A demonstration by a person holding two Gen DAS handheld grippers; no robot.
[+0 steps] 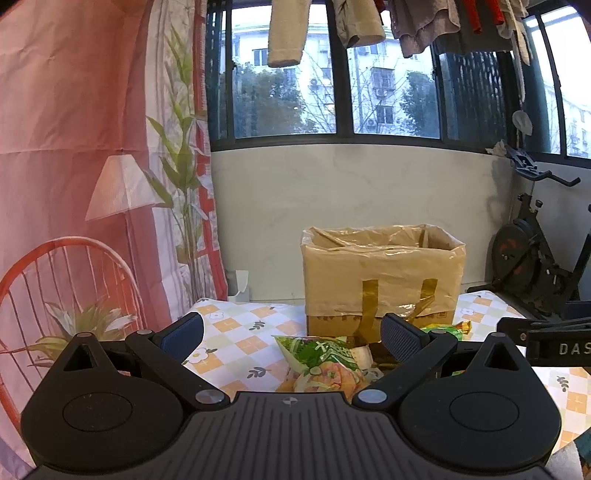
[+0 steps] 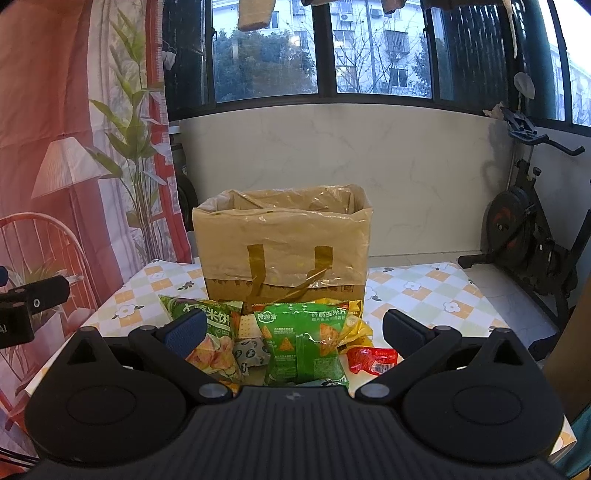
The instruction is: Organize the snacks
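Observation:
A pile of snack bags lies on the checked tablecloth in front of a tall cardboard box (image 2: 284, 240) wrapped in brown tape, open at the top. In the right wrist view I see a green corn-chip bag (image 2: 304, 343), a rice-cracker bag (image 2: 210, 332) at its left, a small grey packet (image 2: 249, 352) between them, a red packet (image 2: 371, 360) and a yellow one (image 2: 356, 325). My right gripper (image 2: 295, 334) is open above the pile, nothing between its fingers. My left gripper (image 1: 291, 338) is open too, over the rice-cracker bag (image 1: 323, 362), with the box (image 1: 382, 273) beyond.
An exercise bike (image 2: 532, 236) stands on the floor at the right of the table (image 2: 424, 291). A printed curtain (image 2: 74, 147) hangs at the left. Clothes (image 1: 351, 26) hang above the window. The other gripper's body shows at each view's edge (image 1: 554, 341) (image 2: 22, 310).

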